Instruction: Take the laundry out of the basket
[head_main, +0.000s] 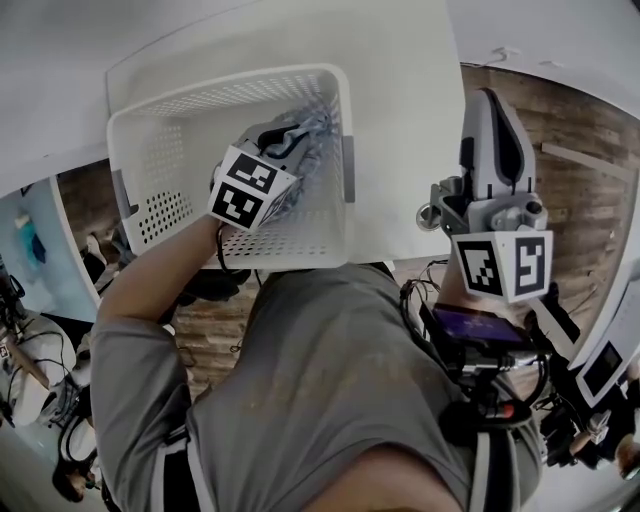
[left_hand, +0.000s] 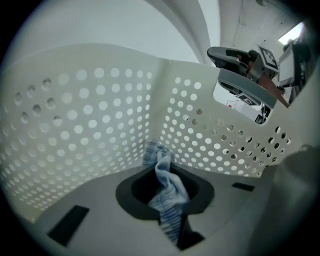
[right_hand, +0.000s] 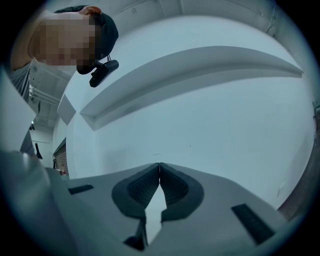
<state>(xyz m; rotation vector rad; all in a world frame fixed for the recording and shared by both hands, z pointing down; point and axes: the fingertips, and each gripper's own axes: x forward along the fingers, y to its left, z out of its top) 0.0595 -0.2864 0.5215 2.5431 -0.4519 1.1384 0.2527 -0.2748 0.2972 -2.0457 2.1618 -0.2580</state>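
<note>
A white perforated laundry basket (head_main: 175, 150) stands on the white table in the head view. My left gripper (head_main: 300, 135) reaches down into its right side. In the left gripper view the jaws are shut on a blue-and-white striped cloth (left_hand: 167, 192), which bunches up between the pads and rises toward the basket's inner corner (left_hand: 160, 100). My right gripper (head_main: 497, 120) hangs outside the basket to the right, above the table edge; its jaws meet at the tips with nothing between them (right_hand: 159, 170).
The white table (head_main: 410, 130) runs under and right of the basket. A wood-pattern floor (head_main: 580, 140) lies beyond its right edge. The person's grey-sleeved arm (head_main: 150, 300) crosses the lower left. The right gripper view faces a white wall and ceiling.
</note>
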